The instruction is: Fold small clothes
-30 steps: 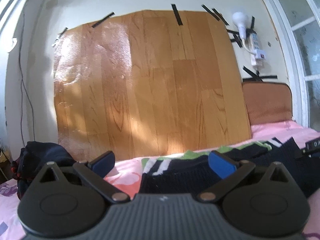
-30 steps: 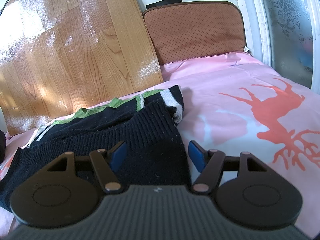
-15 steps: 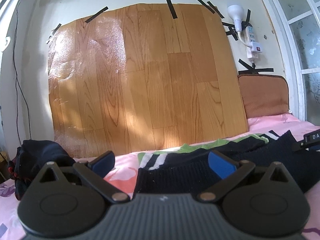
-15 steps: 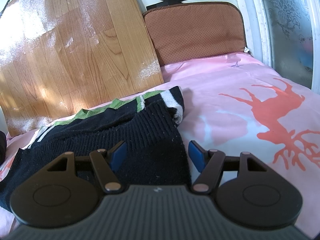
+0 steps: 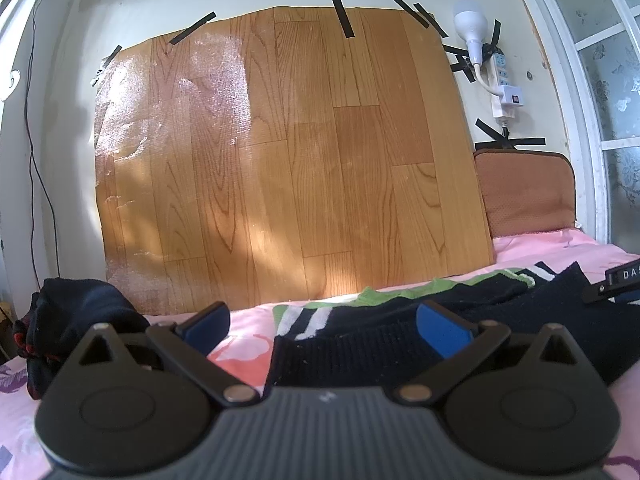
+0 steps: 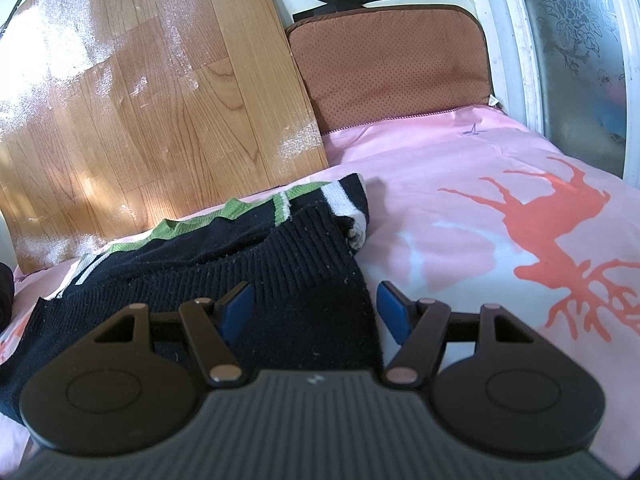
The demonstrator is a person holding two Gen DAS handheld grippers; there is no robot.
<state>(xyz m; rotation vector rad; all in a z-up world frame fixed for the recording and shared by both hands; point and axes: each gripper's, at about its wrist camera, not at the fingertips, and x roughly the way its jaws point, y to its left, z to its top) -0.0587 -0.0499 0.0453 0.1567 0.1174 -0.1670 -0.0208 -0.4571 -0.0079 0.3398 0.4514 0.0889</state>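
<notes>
A black knit sweater with green and white stripes lies spread on the pink bed sheet; it also shows in the right wrist view. My left gripper is open, low over the sweater's left edge. My right gripper is open, with the sweater's right hem between its fingers, not clamped. The right gripper's edge shows in the left wrist view.
A dark bundle of clothes sits at the left on the bed. A wood-pattern sheet is taped to the wall behind. A brown cushion stands at the bed's head. A window frame is on the right.
The left gripper's view has tilted upward, showing more wall, and the sweater sits lower in frame. The right gripper has not visibly moved.
</notes>
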